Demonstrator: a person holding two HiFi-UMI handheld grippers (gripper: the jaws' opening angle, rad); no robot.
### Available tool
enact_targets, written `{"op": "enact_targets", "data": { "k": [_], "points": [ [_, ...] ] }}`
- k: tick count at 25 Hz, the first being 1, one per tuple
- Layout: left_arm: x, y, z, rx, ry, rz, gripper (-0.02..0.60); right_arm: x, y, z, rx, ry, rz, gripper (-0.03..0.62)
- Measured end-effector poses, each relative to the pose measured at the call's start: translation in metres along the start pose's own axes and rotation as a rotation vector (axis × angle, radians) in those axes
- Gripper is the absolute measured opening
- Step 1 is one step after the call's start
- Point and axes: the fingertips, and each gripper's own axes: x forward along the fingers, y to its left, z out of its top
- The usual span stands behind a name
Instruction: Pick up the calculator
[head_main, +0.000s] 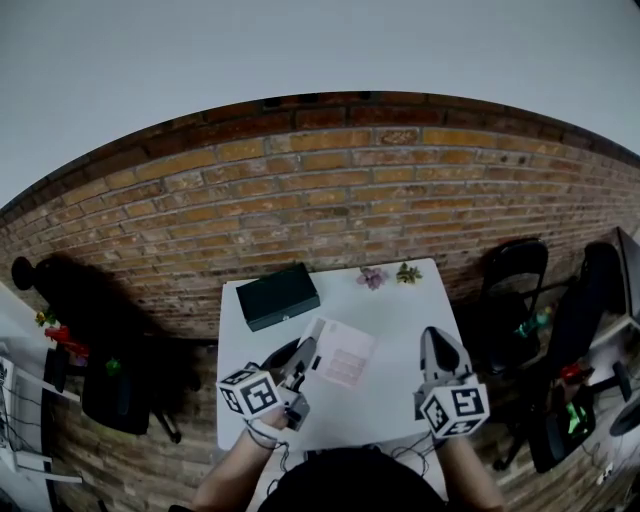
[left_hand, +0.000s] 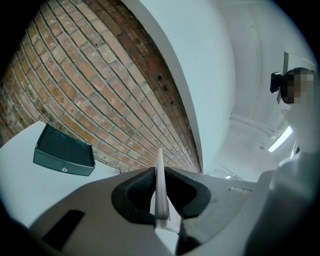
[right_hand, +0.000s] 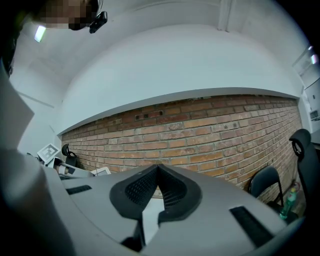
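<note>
The calculator (head_main: 345, 355) is a flat, pale pink-and-white slab lifted over the white table (head_main: 395, 310). My left gripper (head_main: 308, 354) is shut on its left edge. In the left gripper view the calculator (left_hand: 159, 157) shows edge-on as a thin white strip pinched between the dark pads of the left gripper (left_hand: 158, 176). My right gripper (head_main: 437, 342) hovers to the right of the calculator, apart from it. In the right gripper view the right gripper (right_hand: 159, 170) has its jaws closed together with nothing between them.
A dark green box (head_main: 277, 295) lies at the table's far left corner, also the dark green box (left_hand: 64, 152) in the left gripper view. Small flowers (head_main: 372, 277) sit at the far edge against the brick wall (head_main: 330, 190). Black chairs (head_main: 515, 270) stand to the right.
</note>
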Motion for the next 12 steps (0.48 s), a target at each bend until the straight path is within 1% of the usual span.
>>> {"op": "enact_targets", "data": {
  "k": [5, 12],
  "points": [
    [-0.006, -0.003, 0.009, 0.021, -0.019, 0.015, 0.049, 0.001, -0.002, -0.006, -0.009, 0.020, -0.001, 0.005],
    [-0.006, -0.003, 0.017, 0.012, -0.044, 0.009, 0.049, 0.005, 0.000, -0.008, -0.028, 0.027, 0.012, 0.005]
  ]
}}
